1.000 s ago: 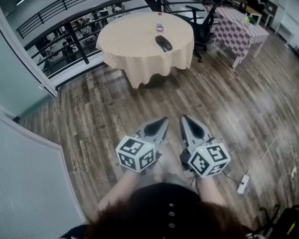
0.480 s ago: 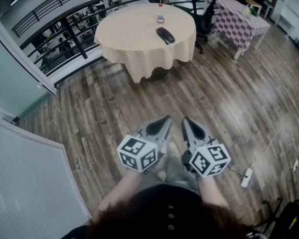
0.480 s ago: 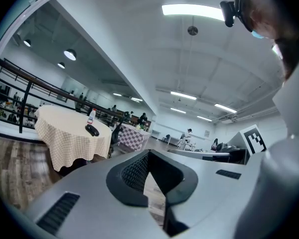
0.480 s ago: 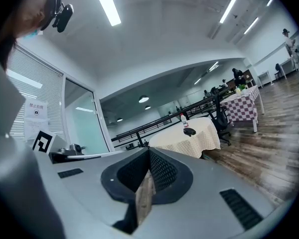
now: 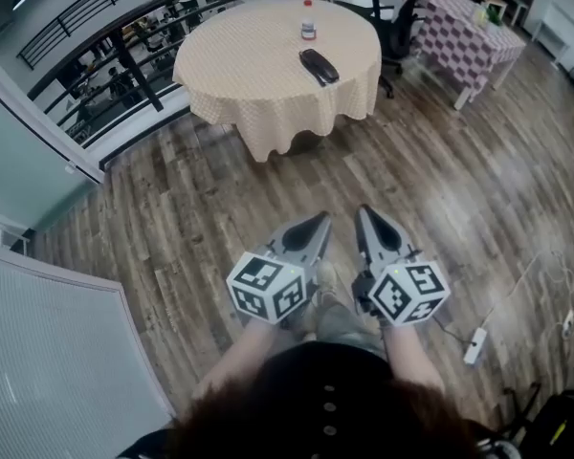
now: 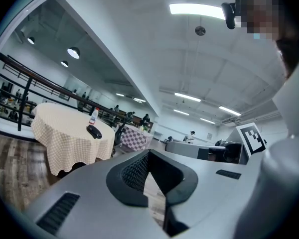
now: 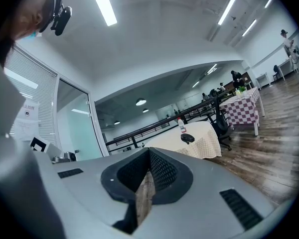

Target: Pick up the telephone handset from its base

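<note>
Wood-plank floor (image 5: 220,199) fills the head view, and both grippers are held low over it side by side, the left gripper (image 5: 318,222) and the right gripper (image 5: 367,214) each with its jaws clenched on nothing. Well ahead of the jaws stands a round table (image 5: 230,75) under a cream checked cloth; the telephone (image 5: 319,66) (dark, handset lying on its base) sits on it with a small bottle (image 5: 308,25) just beyond. In the left gripper view, the left gripper (image 6: 148,156) shows its jaw tips met and empty, only floor showing through the slot behind them; the table (image 6: 72,138), telephone (image 6: 94,131) and bottle (image 6: 93,116) lie far off, up and left of the jaws. In the right gripper view, the right gripper (image 7: 149,173) is likewise pressed closed and empty, with the telephone (image 7: 187,138) and bottle (image 7: 180,126) on the table (image 7: 202,143) far beyond, up and right of the jaws.
</note>
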Demonstrator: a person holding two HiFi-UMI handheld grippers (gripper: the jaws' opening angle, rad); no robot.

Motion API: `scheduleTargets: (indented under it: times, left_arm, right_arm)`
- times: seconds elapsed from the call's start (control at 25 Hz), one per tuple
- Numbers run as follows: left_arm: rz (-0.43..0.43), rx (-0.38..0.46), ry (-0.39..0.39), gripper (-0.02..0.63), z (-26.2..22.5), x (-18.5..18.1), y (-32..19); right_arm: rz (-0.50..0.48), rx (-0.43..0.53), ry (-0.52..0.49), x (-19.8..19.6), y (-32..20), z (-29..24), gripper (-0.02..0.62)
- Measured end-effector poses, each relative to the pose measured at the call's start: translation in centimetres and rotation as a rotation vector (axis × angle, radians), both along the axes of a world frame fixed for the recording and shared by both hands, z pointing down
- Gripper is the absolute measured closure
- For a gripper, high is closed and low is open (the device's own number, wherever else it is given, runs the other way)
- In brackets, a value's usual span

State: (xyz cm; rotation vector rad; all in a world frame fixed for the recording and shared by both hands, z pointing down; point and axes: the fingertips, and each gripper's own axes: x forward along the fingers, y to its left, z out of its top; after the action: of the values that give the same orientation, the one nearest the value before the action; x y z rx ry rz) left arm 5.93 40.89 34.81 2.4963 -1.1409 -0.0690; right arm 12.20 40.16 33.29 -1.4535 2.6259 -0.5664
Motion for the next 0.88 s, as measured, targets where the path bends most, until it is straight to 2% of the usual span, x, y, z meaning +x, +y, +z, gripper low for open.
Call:
scheduleTargets:
  times: [0.24,0.56,0.88]
  left_arm:
    - [-0.009,-0.015,-0.010,0.600,0.3,0.4,-7.4]
    - [-0.060,0.019,0.007,0.600,-1.3,0.8,-18.6]
    - [-0.066,0.031,0.002,0.600,-1.5,2.6,-26.1]
  right_arm:
    - [-0.018,-0.007,-0.017,0.2,-8.4,0.0,0.585]
    - [-0.069,0.028,-0.002,0.0,-19.0,-1.5,0.586]
    - [-0.090,0.032,-0.002,1.2,-26.6,-1.6,0.586]
